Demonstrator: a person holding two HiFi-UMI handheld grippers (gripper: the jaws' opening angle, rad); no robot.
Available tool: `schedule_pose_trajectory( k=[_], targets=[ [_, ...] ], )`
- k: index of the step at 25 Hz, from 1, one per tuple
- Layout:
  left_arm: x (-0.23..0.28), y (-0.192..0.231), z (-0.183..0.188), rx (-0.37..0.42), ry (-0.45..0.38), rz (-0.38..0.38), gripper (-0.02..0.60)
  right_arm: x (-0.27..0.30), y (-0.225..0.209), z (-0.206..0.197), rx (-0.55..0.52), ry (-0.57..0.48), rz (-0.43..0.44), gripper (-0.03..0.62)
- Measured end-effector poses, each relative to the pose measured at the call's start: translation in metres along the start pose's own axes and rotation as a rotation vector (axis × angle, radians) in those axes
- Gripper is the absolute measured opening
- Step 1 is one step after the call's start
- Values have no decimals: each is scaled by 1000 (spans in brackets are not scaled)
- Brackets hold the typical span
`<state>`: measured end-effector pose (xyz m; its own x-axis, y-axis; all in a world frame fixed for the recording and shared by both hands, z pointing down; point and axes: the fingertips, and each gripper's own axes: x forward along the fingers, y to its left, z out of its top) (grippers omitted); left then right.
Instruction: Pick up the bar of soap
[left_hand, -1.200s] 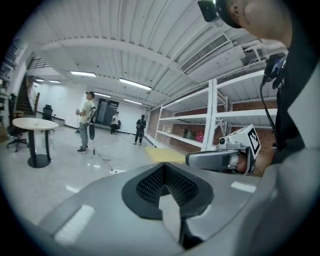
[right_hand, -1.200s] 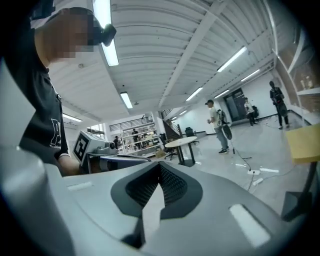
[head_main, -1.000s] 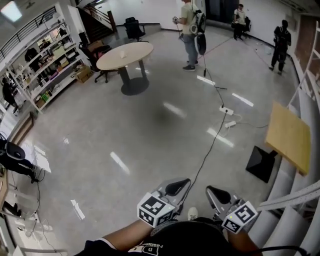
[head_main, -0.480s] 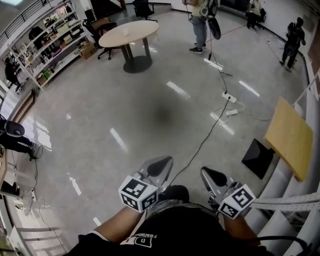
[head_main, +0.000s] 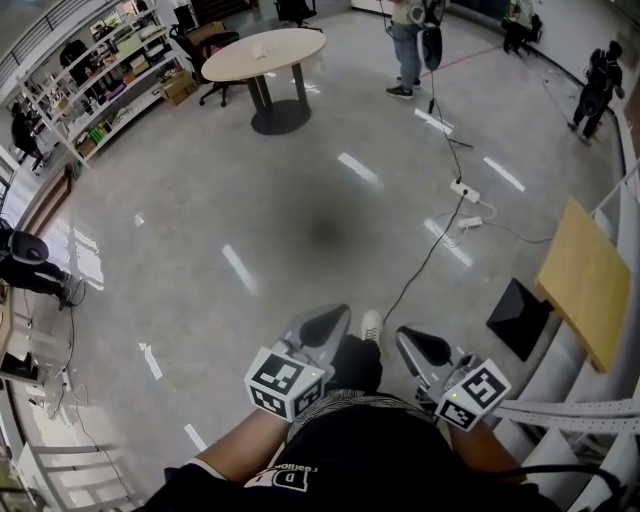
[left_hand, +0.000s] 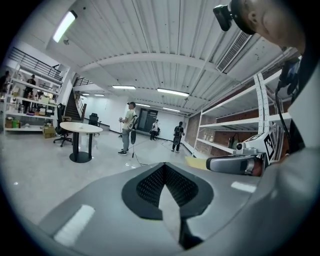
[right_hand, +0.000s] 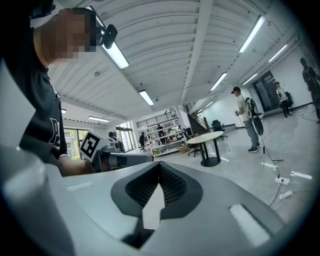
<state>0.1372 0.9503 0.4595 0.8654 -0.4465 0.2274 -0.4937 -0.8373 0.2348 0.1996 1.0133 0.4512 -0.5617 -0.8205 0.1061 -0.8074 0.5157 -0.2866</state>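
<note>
The person is holding both tools low and close against a black shirt, forearms reaching forward side by side. The left claw (head_main: 323, 325) is pointing out over the floor (head_main: 200, 230) with its smooth grey shells meeting (the ribbed black pads (left_hand: 167, 185) are lying together, with nothing between them). The right claw (head_main: 424, 347) is matching it, also pinched together and empty (right_hand: 159, 187). Each is carrying a white cube with black square markers, left (head_main: 285, 383) and right (head_main: 472, 392).

The floor is shining like polished grey stone, and a thin black cable (head_main: 420, 265) is snaking across it towards a white power strip (head_main: 460, 190). A flat tan board (head_main: 585, 280) is jutting out beside the right claw. Far off, a round pale-topped counter (head_main: 275, 55) is standing on a dark pedestal; a small white thing near its middle is perhaps a cup, too small to tell. The bar of soap is showing in no view.
</note>
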Motion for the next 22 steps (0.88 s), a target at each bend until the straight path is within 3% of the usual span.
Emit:
schedule_pose_trajectory(
  k=[4, 9, 17, 22],
  targets=[
    [1, 28, 3, -18, -6, 45, 6, 33, -9, 3, 1, 22, 44, 8],
    [6, 82, 14, 26, 5, 106, 6, 94, -19, 9, 21, 48, 112, 8],
    [-13, 226, 53, -25, -35, 186, 6, 247, -34, 36, 17, 109, 146, 8],
    [-35, 311, 88, -1, -73, 200, 6, 345, -14, 47, -35, 153, 179, 9]
  ],
)
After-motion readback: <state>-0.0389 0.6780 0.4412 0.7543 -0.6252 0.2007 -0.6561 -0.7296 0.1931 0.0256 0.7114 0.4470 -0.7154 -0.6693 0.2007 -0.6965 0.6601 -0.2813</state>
